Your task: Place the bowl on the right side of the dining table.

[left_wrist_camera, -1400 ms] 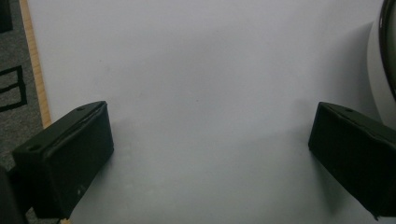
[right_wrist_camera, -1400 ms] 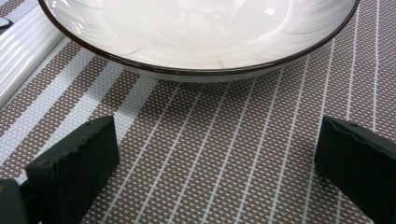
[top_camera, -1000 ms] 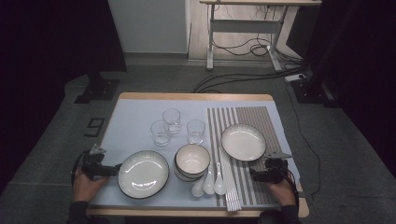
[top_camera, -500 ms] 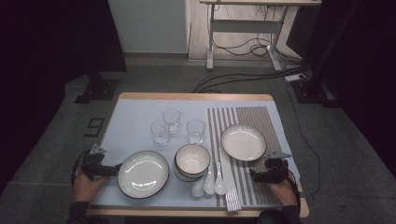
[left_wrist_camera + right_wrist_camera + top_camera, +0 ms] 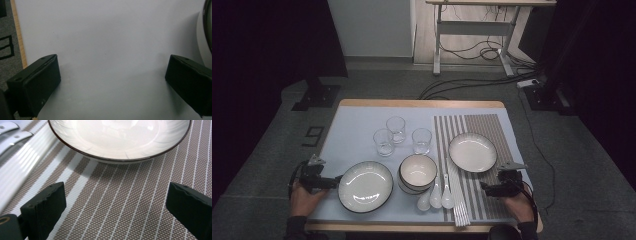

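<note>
My left gripper [image 5: 333,180] rests low on the pale blue mat [image 5: 352,130], just left of a white dark-rimmed plate [image 5: 365,186]. In the left gripper view the gripper [image 5: 112,82] is open, with bare mat between the jaws and the plate's rim [image 5: 207,25] at the right edge. My right gripper [image 5: 484,187] sits on the striped brown placemat [image 5: 492,130], below a second white plate [image 5: 472,152]. In the right gripper view the gripper [image 5: 115,210] is open and holds nothing. The plate [image 5: 120,135] lies just ahead on the placemat [image 5: 120,202].
Stacked bowls [image 5: 417,172] stand mid-table, with three glasses [image 5: 396,129] behind them. Three white spoons [image 5: 435,196] and a long white chopstick bundle [image 5: 457,195] lie between the bowls and my right gripper. The wooden table edge [image 5: 18,37] is close on the left.
</note>
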Tool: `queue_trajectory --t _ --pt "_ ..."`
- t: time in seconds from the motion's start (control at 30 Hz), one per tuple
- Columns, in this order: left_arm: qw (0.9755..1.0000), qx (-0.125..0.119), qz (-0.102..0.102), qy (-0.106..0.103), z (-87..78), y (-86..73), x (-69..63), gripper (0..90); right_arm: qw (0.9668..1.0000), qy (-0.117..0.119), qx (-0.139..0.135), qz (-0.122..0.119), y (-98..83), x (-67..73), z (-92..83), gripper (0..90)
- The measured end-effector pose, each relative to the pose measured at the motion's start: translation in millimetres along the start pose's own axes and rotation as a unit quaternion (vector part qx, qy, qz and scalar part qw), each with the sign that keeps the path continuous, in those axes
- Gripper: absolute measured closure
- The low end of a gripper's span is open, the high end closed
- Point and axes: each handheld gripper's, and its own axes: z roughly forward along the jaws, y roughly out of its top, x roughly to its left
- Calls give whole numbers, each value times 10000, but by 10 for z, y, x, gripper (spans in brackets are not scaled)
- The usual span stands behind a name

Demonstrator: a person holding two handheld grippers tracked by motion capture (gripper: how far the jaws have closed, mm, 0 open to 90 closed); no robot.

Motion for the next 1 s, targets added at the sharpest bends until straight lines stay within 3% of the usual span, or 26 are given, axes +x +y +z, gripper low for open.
queue_trajectory --t 0.43,0.6,1.0 --pt "10000 1 -1 -2 0 0 1 0 9997 -22 -61 -239 89 87 -165 38" --pt "10000 0 -5 -5 1 0 1 0 9994 159 -86 -312 152 141 -217 63" --pt "10000 0 -3 -4 0 0 1 0 9982 230 -141 -527 303 274 -281 72"
